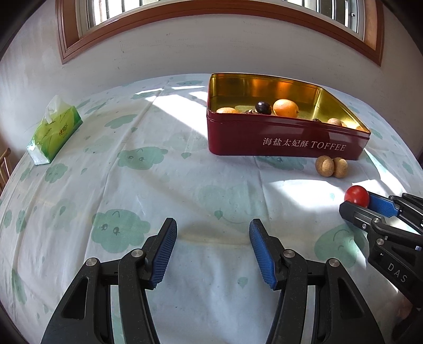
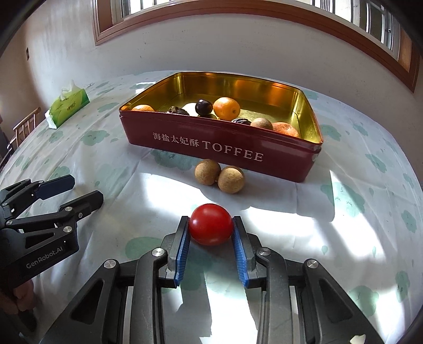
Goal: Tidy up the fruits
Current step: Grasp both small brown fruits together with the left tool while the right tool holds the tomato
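A red toffee tin with a gold inside holds oranges, a dark plum and other fruit; it also shows in the left wrist view. Two brown round fruits lie on the cloth against its front wall, seen in the left wrist view too. My right gripper is shut on a red tomato just above the cloth, in front of the two brown fruits; the left wrist view shows this gripper and the tomato at the right. My left gripper is open and empty over the cloth, left of the right one.
A green tissue pack lies at the table's far left. A wall with a wood-framed window stands behind the table. A wooden chair stands past the left edge.
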